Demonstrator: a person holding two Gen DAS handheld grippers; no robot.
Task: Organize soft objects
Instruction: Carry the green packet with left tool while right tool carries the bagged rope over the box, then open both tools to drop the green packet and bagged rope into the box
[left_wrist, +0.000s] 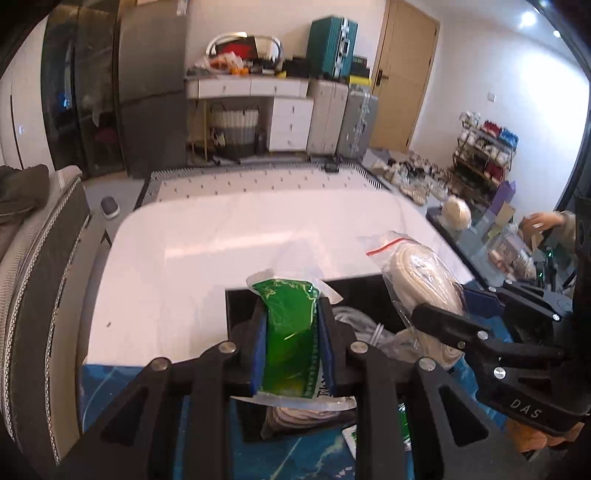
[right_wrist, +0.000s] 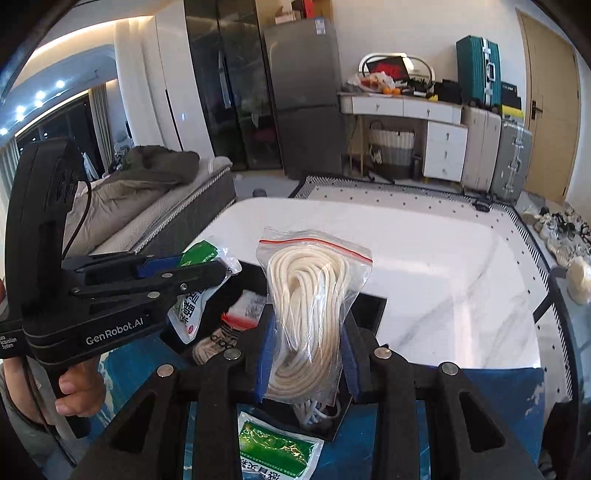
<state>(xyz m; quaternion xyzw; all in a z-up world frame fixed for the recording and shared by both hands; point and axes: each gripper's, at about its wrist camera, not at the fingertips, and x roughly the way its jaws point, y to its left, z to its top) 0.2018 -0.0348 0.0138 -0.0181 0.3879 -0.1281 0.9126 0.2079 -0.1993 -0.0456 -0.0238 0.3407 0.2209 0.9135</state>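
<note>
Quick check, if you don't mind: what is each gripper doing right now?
Left gripper: closed on the green packet, above the black bin.
Right gripper: closed on the bagged rope.

Two grippers are in view, one per hand: the left gripper (left_wrist: 291, 332) and the right gripper (right_wrist: 306, 354). Green packets number two: one green packet (left_wrist: 290, 325) raised over the black box (left_wrist: 240, 306), and a second packet (right_wrist: 273, 450) lying flat by the table's near edge. Rope bags: one clear bag of cream rope (right_wrist: 314, 295) (red seal at its top). One black box sits on the table; its contents are too jumbled to count.
</note>
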